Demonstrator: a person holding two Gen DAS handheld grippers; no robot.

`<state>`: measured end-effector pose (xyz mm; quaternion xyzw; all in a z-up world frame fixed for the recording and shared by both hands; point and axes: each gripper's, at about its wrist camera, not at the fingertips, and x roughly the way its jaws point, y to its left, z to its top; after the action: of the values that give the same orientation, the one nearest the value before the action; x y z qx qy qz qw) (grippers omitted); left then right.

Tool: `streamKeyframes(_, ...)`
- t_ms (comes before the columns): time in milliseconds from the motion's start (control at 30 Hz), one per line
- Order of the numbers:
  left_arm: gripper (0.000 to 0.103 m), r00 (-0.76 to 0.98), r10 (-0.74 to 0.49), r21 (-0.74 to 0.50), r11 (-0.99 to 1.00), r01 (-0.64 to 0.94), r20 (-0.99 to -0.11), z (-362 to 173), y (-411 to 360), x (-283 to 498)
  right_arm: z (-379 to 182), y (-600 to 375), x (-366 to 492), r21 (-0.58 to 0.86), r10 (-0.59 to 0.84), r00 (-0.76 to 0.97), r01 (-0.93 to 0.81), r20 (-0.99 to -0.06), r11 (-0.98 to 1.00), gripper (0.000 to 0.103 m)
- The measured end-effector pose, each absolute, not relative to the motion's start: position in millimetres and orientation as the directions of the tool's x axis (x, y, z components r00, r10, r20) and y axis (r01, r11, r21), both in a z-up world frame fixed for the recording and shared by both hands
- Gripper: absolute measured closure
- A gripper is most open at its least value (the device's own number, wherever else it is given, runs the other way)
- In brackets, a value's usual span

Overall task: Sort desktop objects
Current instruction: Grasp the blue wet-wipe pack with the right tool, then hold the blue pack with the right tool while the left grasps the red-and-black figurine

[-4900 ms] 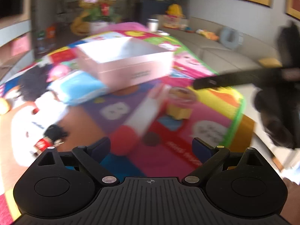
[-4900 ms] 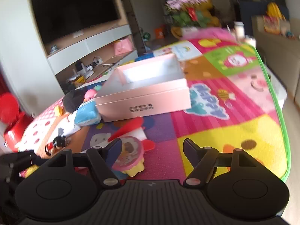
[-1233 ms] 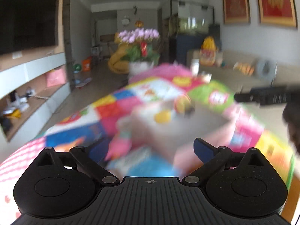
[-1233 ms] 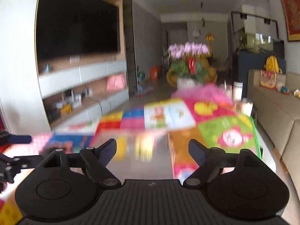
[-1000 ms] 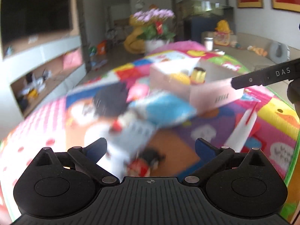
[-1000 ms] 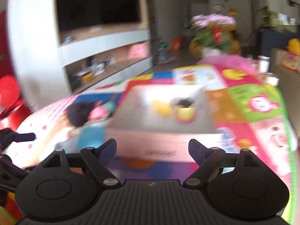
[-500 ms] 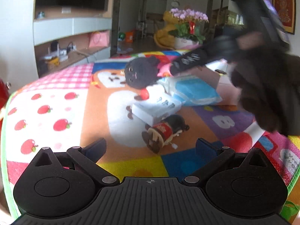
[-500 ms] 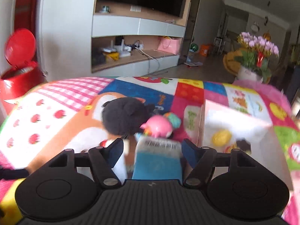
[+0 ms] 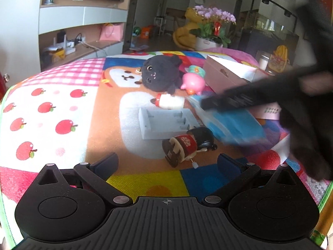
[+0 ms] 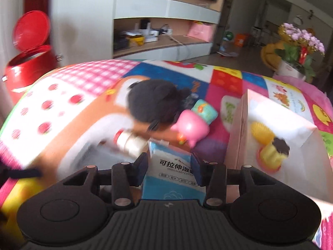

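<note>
Your right hand-held gripper [image 10: 169, 167] has just closed its jaws onto the wipes pack [image 10: 173, 179], beside the pink box [image 10: 236, 137] on the surface. Left hand-held gripper [image 9: 166, 163] hangs open, empty. Lift it into the box next.

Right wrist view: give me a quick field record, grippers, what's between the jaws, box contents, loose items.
right gripper: jaws have just been closing on the wipes pack, pads at its sides
left gripper: open, nothing between the jaws
pink box: holds a yellow ball and a yellow cup toy
loose on mat: black plush, pink pig, small bottle, white tray, doll
</note>
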<state>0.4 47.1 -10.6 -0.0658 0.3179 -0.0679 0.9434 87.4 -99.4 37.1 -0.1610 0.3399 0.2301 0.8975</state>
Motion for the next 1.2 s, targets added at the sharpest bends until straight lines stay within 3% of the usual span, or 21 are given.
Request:
streamKeyframes(100,0.000,0.786,-0.163,-0.155,0.984,0.087,-0.596,-10.3,45.3,0.3,44.5,-120.7,57.2,-0.093,0.364,0.658,-0.552,-0.659,0.829,0.056)
streamKeyframes(200,0.000,0.782,-0.161,-0.148,0.985,0.088,-0.603,-10.3,43.5,2.2,52.2,-149.4,31.4,-0.074,0.382,0.693,-0.530,-0.611,0.845,0.040)
streamKeyframes(333,0.000,0.773,-0.143,-0.115,0.989,0.090,-0.618,-11.1,38.9,4.3,46.8,-197.2,20.8,-0.038,0.297,0.746,-0.395,-0.596,0.918,0.025)
streamKeyframes(500,0.000,0.755,-0.109,-0.060,0.994,0.092,-0.646,-11.4,31.1,7.1,24.6,-250.4,18.4,0.102,0.270,0.713,-0.270,-0.647,0.957,0.022)
streamKeyframes(700,0.000,0.742,-0.114,-0.072,0.993,0.089,-0.661,-9.8,33.2,9.8,20.7,-238.5,-8.8,0.231,0.456,0.608,-0.414,-0.650,0.880,0.018)
streamKeyframes(800,0.000,0.742,-0.107,-0.054,0.994,0.094,-0.662,-10.9,30.9,9.0,33.5,-222.3,-20.0,0.187,0.482,0.618,-0.480,-0.621,0.857,0.016)
streamKeyframes(900,0.000,0.741,-0.086,-0.020,0.995,0.098,-0.666,-11.9,25.9,9.3,50.9,-215.7,-16.4,0.159,0.478,0.667,-0.481,-0.571,0.862,0.006)
streamKeyframes(1033,0.000,0.741,-0.081,-0.012,0.995,0.099,-0.666,-12.2,24.6,9.0,58.0,-198.5,10.9,0.196,0.488,0.670,-0.466,-0.559,0.863,0.006)
streamKeyframes(1133,0.000,0.742,-0.082,-0.011,0.995,0.100,-0.665,-12.2,24.9,8.7,46.6,-178.6,34.1,0.224,0.503,0.636,-0.469,-0.585,0.854,0.018)
streamKeyframes(1200,0.000,0.743,-0.084,-0.014,0.995,0.101,-0.664,-12.1,25.4,8.9,36.9,-167.9,48.3,0.232,0.493,0.624,-0.455,-0.606,0.860,0.019)
